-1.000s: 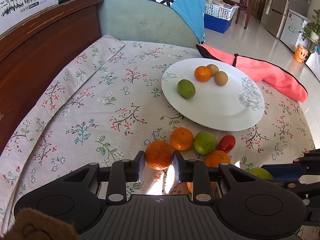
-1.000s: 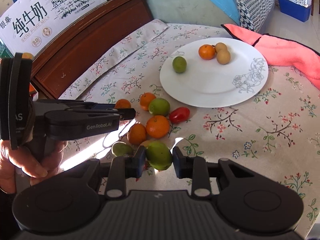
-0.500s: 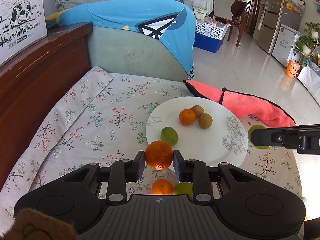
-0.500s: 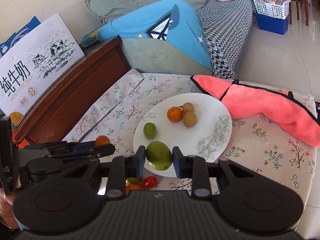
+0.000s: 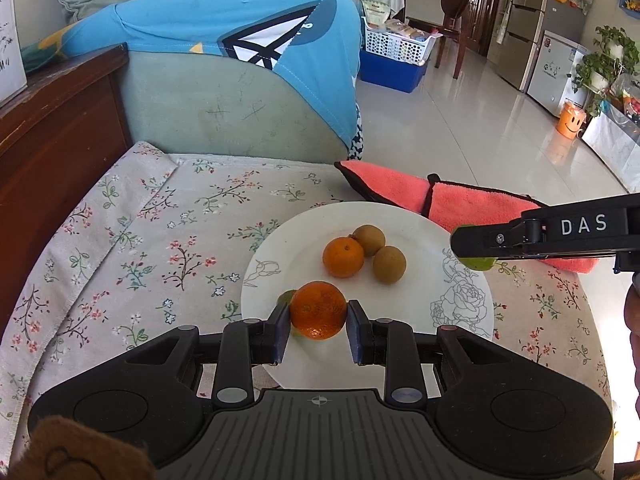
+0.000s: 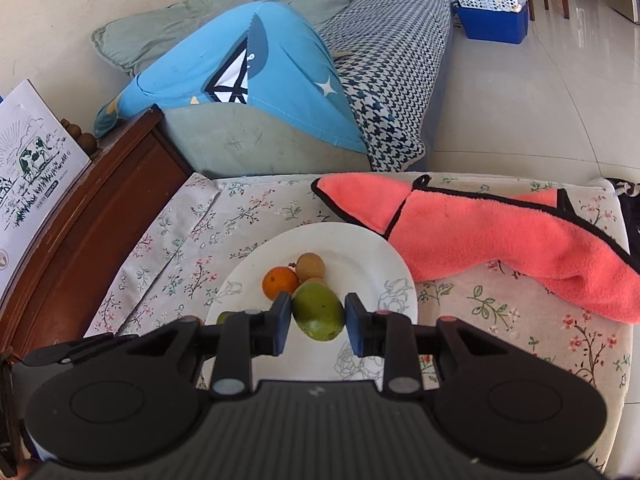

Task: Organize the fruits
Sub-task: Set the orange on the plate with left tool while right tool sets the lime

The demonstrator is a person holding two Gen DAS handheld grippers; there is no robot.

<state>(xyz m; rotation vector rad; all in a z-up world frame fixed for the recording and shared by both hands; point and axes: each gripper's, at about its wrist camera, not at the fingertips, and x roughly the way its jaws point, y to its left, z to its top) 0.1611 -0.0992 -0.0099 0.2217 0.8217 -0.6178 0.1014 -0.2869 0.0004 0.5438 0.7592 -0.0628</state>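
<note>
Above the white plate (image 5: 420,220) we note both grippers loaded; our left gripper (image 5: 319,320) clamps an orange (image 5: 318,310) over its near edge; our right gripper (image 6: 318,318) clamps a green mango (image 6: 319,316) beside the plated orange (image 6: 280,282).

Glossy white plate (image 5: 416,220), likely ceramic; fluffy pink cloth (image 6: 500,240); matt black plastic tongs (image 5: 319,330).

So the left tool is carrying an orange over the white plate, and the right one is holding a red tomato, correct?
Not quite. The right gripper holds an oval green fruit, not a red tomato, as the right wrist view shows. The rest stands: the left gripper carries a round orange over the white round plate.
</note>
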